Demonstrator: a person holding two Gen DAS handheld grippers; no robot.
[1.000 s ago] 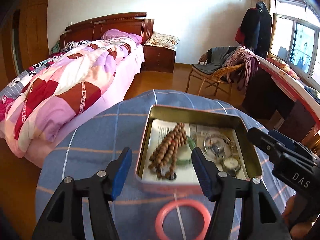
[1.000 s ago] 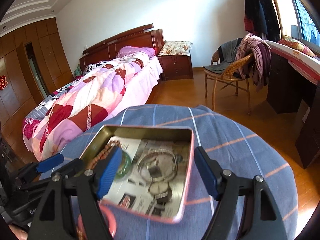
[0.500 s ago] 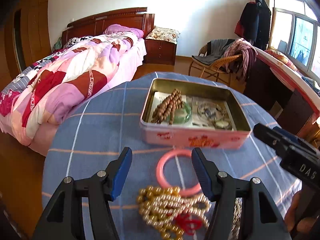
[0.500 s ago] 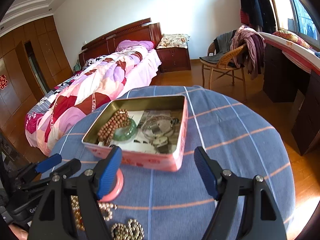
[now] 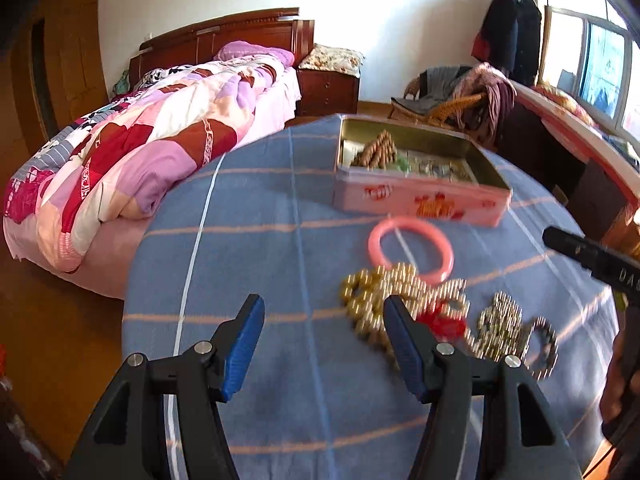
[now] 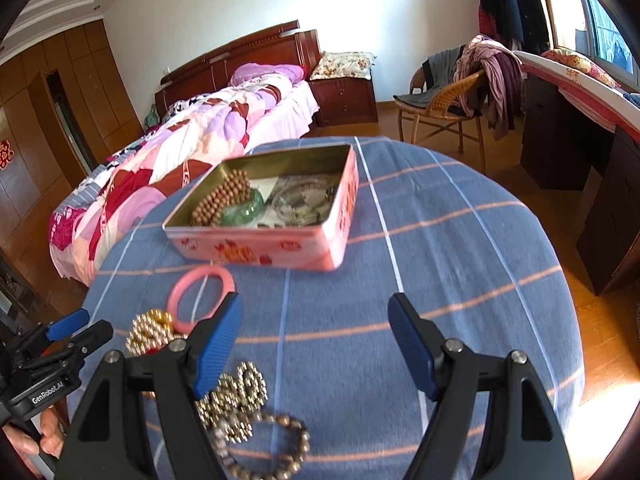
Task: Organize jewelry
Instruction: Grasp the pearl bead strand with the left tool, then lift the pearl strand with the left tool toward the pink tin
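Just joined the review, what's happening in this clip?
A person holds two handheld grippers over a round table with a blue striped cloth, sorting jewelry. The left gripper and right gripper are both open and empty. A pink metal tin already holds brown wooden beads and a green bangle. A pink plastic bangle and gold bead strands lie loose on the cloth.

Bare tablecloth [image 6: 460, 280] right of tin [image 6: 276, 246], beaded jewelry [image 6: 236, 396] cluttering near-left
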